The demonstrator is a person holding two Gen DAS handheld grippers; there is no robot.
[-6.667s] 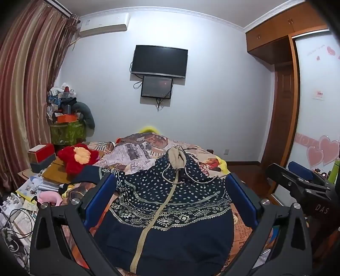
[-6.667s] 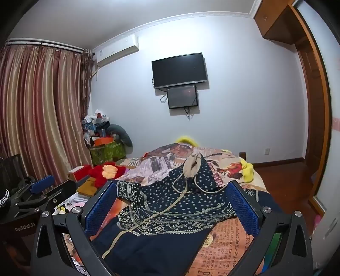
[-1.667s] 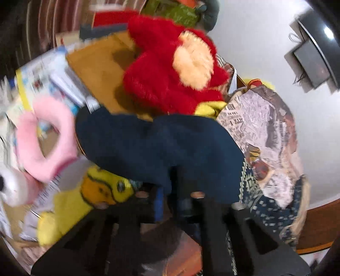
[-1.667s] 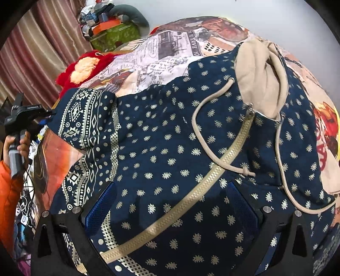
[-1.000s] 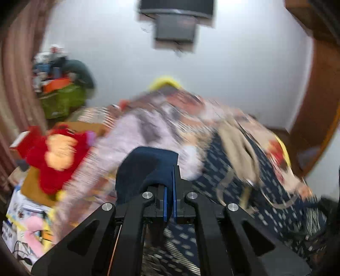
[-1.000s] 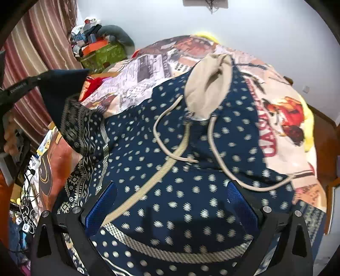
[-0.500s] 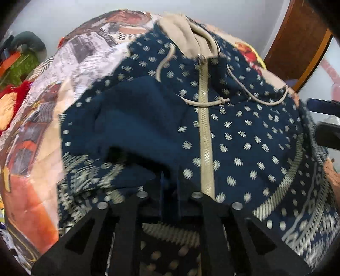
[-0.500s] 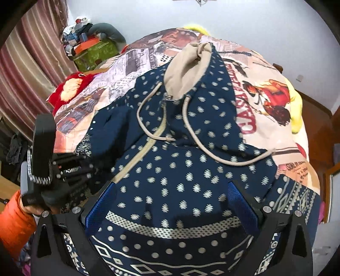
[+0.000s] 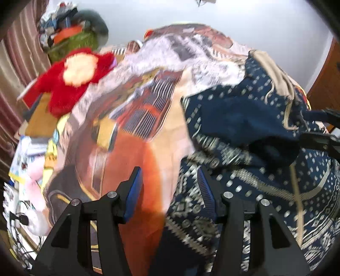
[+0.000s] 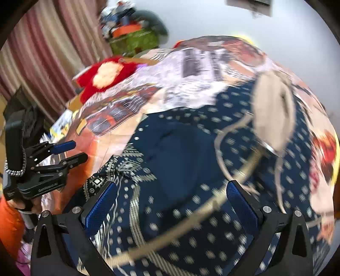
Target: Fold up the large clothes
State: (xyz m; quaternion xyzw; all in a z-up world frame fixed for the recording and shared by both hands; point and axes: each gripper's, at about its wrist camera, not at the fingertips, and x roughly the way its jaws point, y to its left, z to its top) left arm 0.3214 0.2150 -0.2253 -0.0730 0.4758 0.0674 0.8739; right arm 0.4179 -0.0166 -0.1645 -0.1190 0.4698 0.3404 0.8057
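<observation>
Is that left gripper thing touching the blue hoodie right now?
Apart. The right wrist view shows the left gripper open over the bedspread, a clear gap separating it from the hoodie.

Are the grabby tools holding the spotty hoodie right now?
No. The left tool and right tool are both open, with nothing between their fingers. The hoodie lies on the bed, its sleeve folded across it.

The room is bright, with soft, even light and no hard shadows. The white wall [image 9: 244,19] looks washed out. Both pictures are smeared by motion blur. The dots on the hoodie [image 10: 191,191] turn into little streaks, and the bed cover [image 9: 148,106] looks smudged. The red plush toy [image 9: 74,74] is fuzzy too. The round lens bends everything near the edges, and the corners go black. The blue pads [image 10: 99,206] up close look sharpest.
</observation>
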